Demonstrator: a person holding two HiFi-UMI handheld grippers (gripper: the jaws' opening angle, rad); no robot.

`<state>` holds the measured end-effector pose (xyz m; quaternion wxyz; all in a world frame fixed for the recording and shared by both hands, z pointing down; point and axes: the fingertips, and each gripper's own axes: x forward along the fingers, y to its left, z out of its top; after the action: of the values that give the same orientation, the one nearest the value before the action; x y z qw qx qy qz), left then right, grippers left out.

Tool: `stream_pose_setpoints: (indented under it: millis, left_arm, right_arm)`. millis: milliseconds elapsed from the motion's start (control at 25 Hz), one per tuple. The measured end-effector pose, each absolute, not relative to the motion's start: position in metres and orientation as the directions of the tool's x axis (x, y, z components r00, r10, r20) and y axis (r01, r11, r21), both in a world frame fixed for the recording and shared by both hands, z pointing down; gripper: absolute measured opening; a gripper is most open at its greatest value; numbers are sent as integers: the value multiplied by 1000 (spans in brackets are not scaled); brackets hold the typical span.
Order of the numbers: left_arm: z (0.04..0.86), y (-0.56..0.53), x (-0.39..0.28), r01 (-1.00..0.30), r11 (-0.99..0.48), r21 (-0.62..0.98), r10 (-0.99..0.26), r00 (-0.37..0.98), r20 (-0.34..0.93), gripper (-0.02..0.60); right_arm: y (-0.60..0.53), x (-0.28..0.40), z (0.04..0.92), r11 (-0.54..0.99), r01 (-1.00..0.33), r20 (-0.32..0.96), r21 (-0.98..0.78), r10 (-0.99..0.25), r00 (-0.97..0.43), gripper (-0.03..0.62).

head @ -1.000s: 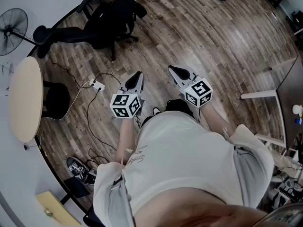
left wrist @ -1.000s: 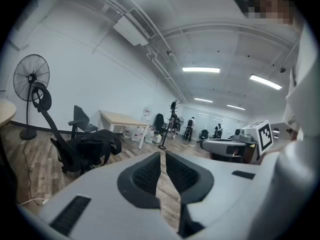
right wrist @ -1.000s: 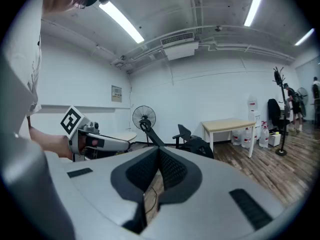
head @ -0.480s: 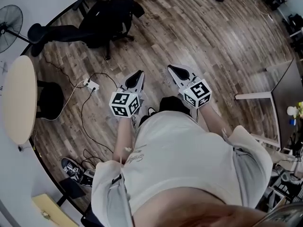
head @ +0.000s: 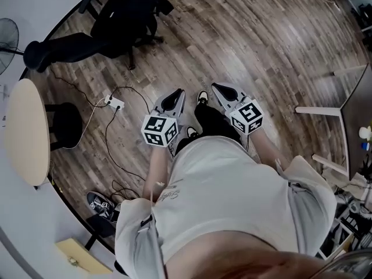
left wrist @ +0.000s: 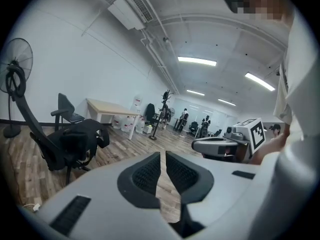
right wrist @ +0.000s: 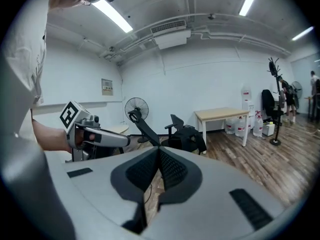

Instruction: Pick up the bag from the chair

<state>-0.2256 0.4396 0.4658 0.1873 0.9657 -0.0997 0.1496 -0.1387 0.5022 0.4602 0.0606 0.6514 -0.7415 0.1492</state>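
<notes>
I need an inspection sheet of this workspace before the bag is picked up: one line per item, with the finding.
Surface: wood floor.
Job's things: black bag lies on the office chair, far from both claws.
Clutter: shoes on the floor at the person's left.
Grippers: left claw shut, empty; right claw shut, empty.
Cables: power strip with loose cables across the floor.
Surroundings: round table, standing fan.
</notes>
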Motion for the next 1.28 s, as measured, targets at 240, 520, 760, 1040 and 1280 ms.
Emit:
stream_pose_setpoints:
  millis: [240,520,760,1040,1280]
  left_arm:
    - [476,370,-178,-255,-917,306,-128,916,380,43]
    - [467,291,-104,-255,-955,152,-169,888,427,43]
    - [467,277,-55,-201,-974,102,-137,888,439,43]
    - [481,249,-41,-242,-949,203,-136,893,428,43]
    - [497,195,-28,-236,-952,195,-132,892,432,43]
  right_arm:
    - [436,-89,467,118,-978,246,-173,-956,-159,-5]
    - [379,-32,464,245,-957,225,-155,-934,-276,-5]
    - [343,12,468,286,-928,238,-241,-909,-342,-5]
    - [294,15,475,351,-882,227,-314,-874,-429,-5]
    - [245,22,486,342,-899,268,-273,-870,-413,-5]
